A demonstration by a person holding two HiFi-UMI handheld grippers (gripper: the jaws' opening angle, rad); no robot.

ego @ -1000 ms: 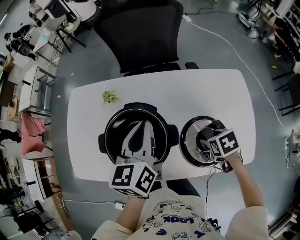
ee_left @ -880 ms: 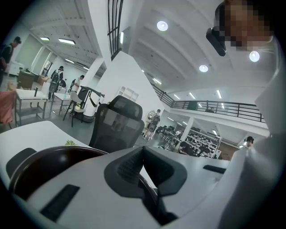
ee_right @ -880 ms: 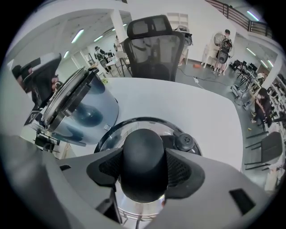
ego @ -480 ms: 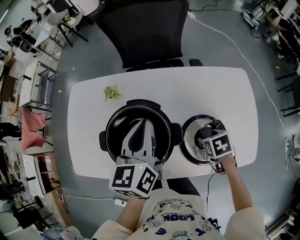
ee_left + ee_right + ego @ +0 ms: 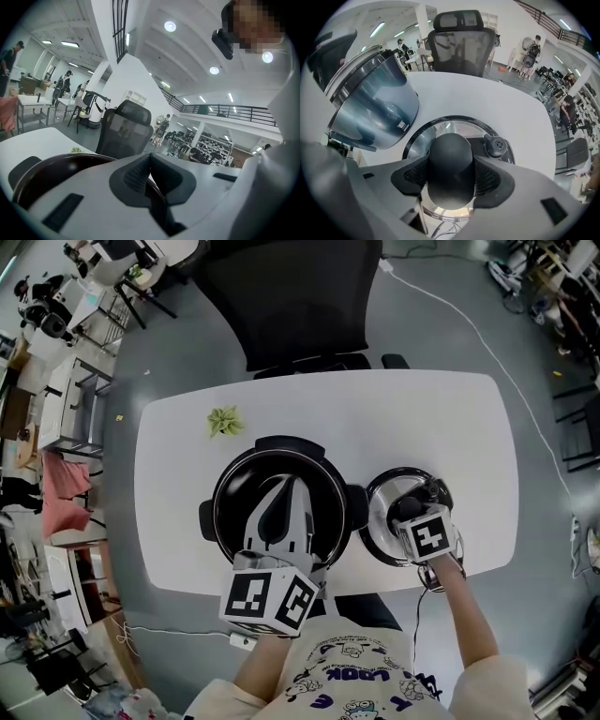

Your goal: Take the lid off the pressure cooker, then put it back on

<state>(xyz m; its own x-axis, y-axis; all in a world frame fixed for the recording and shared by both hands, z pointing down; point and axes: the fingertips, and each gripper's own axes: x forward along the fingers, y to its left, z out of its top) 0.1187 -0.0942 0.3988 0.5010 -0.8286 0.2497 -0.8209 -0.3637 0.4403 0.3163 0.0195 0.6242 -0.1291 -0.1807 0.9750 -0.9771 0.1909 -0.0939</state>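
Lid off, pot open: the pressure cooker (image 5: 239,512) stands uncovered a little left of the middle of the white table (image 5: 450,427), its dark bowl bare and its black side handles pointing toward the table's left and right ends. Its steel lid (image 5: 384,521) lies just beside it on the side toward the right end, close to the near edge where the person stands.

The right hand-held gripper (image 5: 451,176) points steeply down over the lid with its jaws held fairly wide – closed on the lid's round black knob (image 5: 450,154), a ribbed pad pressing each side of it. A small black valve (image 5: 496,145) sits on the lid just beside the knob.

The left hand-held gripper (image 5: 150,157) reaches nearly level from the near edge across the cooker's rim, its tips over the open bowl. Its jaws are fully together and hold nothing; the rim runs below them – whether they touch it cannot be told.

A small green leafy item (image 5: 223,421) lies near the table's far-left corner, apart from the cooker. A black office chair (image 5: 300,296) stands beyond the far edge.
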